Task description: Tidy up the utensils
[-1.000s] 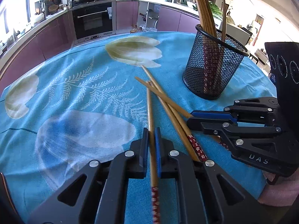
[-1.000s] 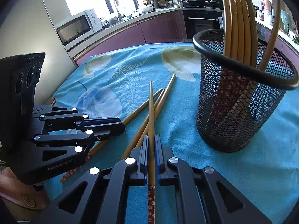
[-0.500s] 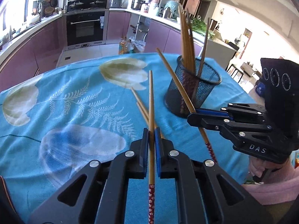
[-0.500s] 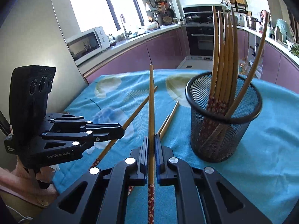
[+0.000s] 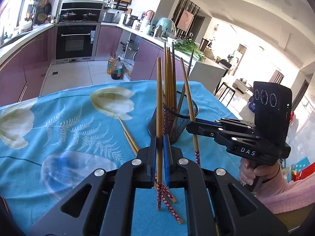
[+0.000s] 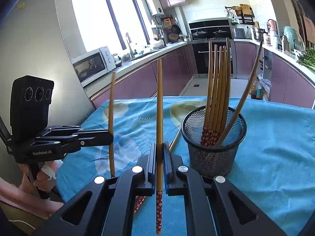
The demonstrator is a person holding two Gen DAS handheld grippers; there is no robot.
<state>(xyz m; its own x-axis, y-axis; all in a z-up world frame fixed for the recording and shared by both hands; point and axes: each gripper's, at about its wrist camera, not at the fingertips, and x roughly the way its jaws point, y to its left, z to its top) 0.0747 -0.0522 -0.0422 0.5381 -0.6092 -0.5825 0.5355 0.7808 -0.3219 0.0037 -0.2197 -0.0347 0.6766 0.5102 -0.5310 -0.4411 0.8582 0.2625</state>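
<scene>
My left gripper (image 5: 159,153) is shut on a wooden chopstick (image 5: 159,108) with a red flowered end, held upright above the table. My right gripper (image 6: 159,157) is shut on another such chopstick (image 6: 159,106), also upright. Each gripper shows in the other's view: the right one (image 5: 189,126) with its chopstick (image 5: 188,96) beside the holder, the left one (image 6: 111,137) with its chopstick (image 6: 111,106). A black mesh holder (image 6: 213,137), also in the left wrist view (image 5: 175,123), stands on the table with several chopsticks in it. Two chopsticks (image 5: 129,135) lie on the cloth.
The table has a blue cloth with white flowers (image 5: 59,129). Its near edge is just below both grippers. Kitchen counters, an oven (image 5: 75,41) and a microwave (image 6: 92,64) stand beyond the table. Bottles (image 5: 115,68) sit on the floor.
Both grippers have lifted their chopsticks off the table and tilted them from flat to upright. The holder now sits lower and farther off in both views.
</scene>
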